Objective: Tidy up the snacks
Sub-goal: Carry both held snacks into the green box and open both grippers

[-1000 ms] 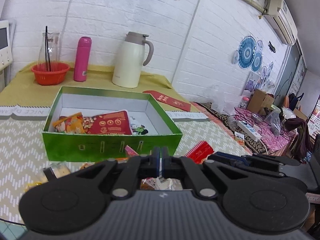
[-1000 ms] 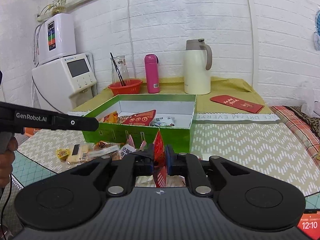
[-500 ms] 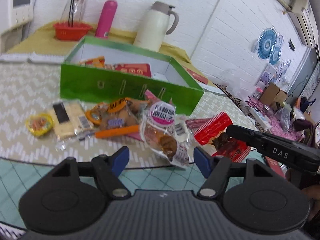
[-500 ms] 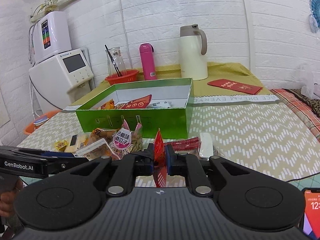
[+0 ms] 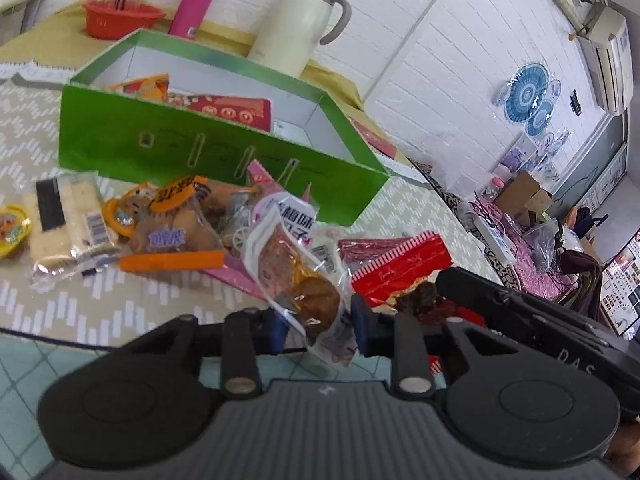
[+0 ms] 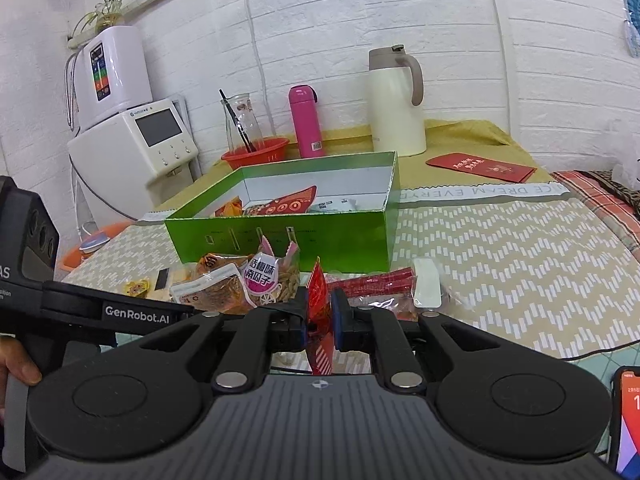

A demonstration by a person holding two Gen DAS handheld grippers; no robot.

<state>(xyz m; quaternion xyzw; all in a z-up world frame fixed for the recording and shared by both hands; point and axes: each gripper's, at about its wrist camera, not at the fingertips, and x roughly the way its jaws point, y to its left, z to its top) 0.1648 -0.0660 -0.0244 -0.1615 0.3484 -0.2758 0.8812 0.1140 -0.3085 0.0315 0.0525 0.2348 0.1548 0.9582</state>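
Note:
A green box (image 5: 224, 148) (image 6: 280, 236) stands open on the table with a few snack packets inside. In front of it lies a pile of loose snacks: a cracker pack (image 5: 64, 216), an orange-labelled bag (image 5: 176, 224) and a pink-labelled bag (image 6: 264, 280). My left gripper (image 5: 318, 328) is low at the pile's near edge. Its jaws are closing on a clear bag of brown snacks (image 5: 308, 292), and the pads touch both its sides. My right gripper (image 6: 320, 312) is shut on an upright red packet (image 6: 318, 292), just right of the pile.
Behind the box stand a cream jug (image 6: 396, 108), a pink bottle (image 6: 306, 124) and a red basket (image 6: 256, 154). A red envelope (image 6: 480, 168) lies at the back right. A phone (image 6: 628, 420) sits at the near right edge. A white dispenser (image 6: 136, 144) stands left.
My left gripper sank toward the snack pile, opened wide from shut, then closed in around the clear bag. The right gripper kept its hold on the red packet and hardly moved.

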